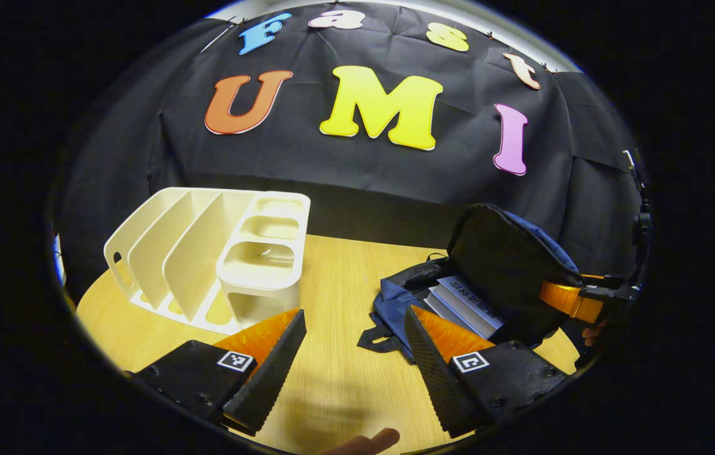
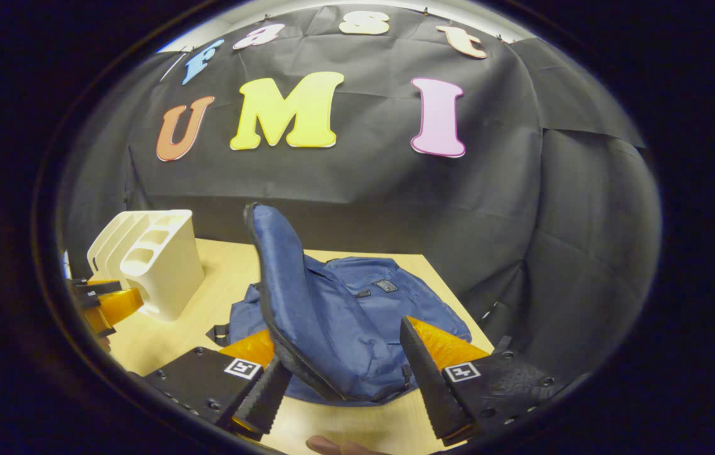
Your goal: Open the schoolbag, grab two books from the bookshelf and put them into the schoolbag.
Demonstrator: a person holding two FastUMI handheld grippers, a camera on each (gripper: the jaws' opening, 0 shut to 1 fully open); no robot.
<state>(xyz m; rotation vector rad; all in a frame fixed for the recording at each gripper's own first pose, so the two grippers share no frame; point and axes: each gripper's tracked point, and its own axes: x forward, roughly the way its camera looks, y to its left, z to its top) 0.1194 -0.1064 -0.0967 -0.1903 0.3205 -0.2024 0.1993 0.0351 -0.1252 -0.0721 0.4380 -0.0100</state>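
The blue schoolbag (image 1: 395, 297) lies open on the wooden table, its flap (image 1: 503, 253) standing upright with the dark lining facing me. Two pale books (image 1: 465, 300) lie flat inside it. My left gripper (image 1: 354, 313) hovers open over the table between shelf and bag, nothing between its fingers. The white bookshelf (image 1: 206, 253) has bare slots. In the right gripper view the raised flap (image 2: 288, 284) passes between the wide-apart fingers of my right gripper (image 2: 345, 354) and leans against one finger (image 2: 266, 392). The right gripper (image 1: 575, 300) also appears behind the flap.
The bookshelf (image 2: 155, 259) stands at the table's far left, with the left gripper (image 2: 105, 303) in front of it. The table (image 2: 225, 265) ends just right of the bag (image 2: 395, 297), at the black cloth wall. A person's fingertip (image 1: 370, 439) shows at the bottom edge.
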